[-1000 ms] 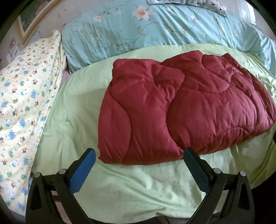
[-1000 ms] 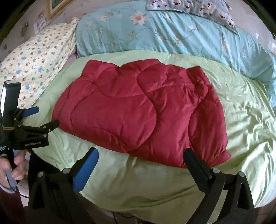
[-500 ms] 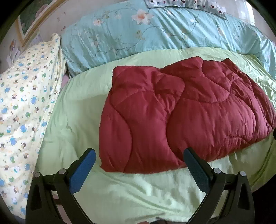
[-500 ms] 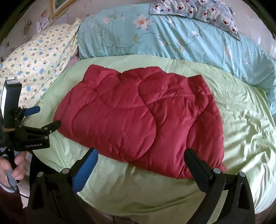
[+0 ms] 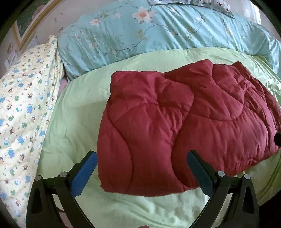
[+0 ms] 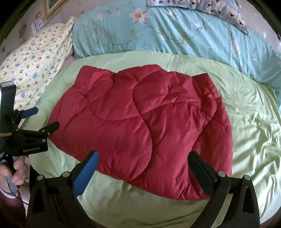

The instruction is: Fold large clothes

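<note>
- A dark red quilted padded garment [image 5: 175,122] lies folded into a compact bundle on a pale green bedspread [image 5: 75,112], its curved stitch lines facing up and one layer doubled over another along a seam near the middle.
- In the right wrist view the same garment [image 6: 140,122] sits roughly in the centre of the green spread [image 6: 249,122], with bare wrinkled fabric to its right and a strip of it along the near edge.
- The left gripper [image 5: 141,163] hangs over the near edge of the bundle with its jaws spread wide and nothing between them; its blue-padded finger is just off the garment's left corner.
- The right gripper [image 6: 143,164] likewise has its jaws wide apart and empty, poised above the near hem of the garment.
- The right wrist view also shows the left gripper [image 6: 42,119] from the side at the bed's left edge, held by a hand [image 6: 15,173] on its grip.
- Behind the green spread a light blue floral duvet [image 6: 175,35] is heaped along the far side, with a bear-print pillow [image 6: 219,10] on top.
- To the left lies a yellow animal-print quilt [image 5: 22,112].
- A gold picture frame [image 5: 29,22] hangs on the wall in the upper left corner.
</note>
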